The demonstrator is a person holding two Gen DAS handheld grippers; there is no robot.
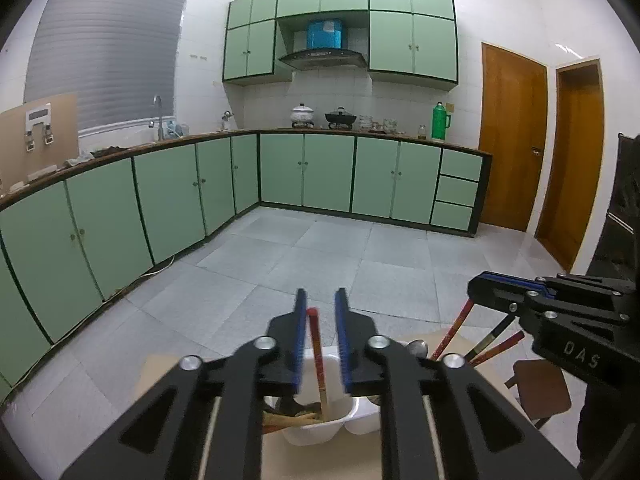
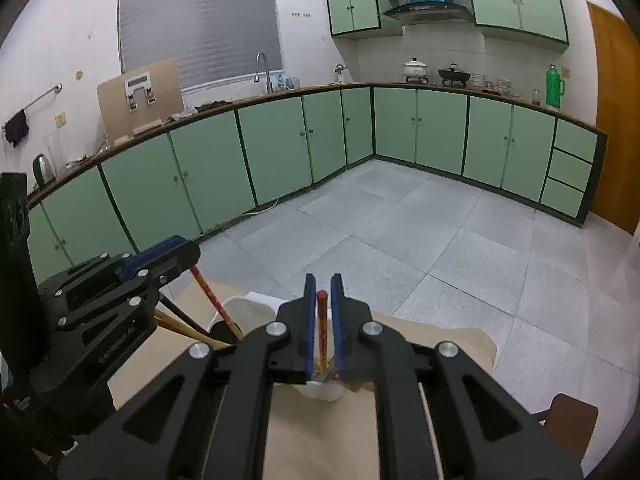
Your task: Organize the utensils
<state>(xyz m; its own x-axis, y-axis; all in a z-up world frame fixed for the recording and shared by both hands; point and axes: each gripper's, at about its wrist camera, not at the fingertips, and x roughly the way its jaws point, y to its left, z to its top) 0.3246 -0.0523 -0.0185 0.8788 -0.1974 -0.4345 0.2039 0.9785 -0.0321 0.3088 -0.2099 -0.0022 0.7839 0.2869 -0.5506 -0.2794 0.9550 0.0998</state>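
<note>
Legible marking: "DAS", white letters on the black body of the right gripper (image 1: 480, 290). Nothing else readable.

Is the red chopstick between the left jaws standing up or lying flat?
Standing up, slightly tilted. The red chopstick rises between the left gripper jaws, its lower end down in the white container.

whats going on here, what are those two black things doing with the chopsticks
A person is sorting utensils with a handheld tool in each hand, over a white holder on a paper-covered table. The left tool has a red chopstick standing between its open fingers, not clamped. The right tool has its fingers close around another red chopstick; whether it grips is unclear. More chopsticks lean in a neighbouring holder.
</note>
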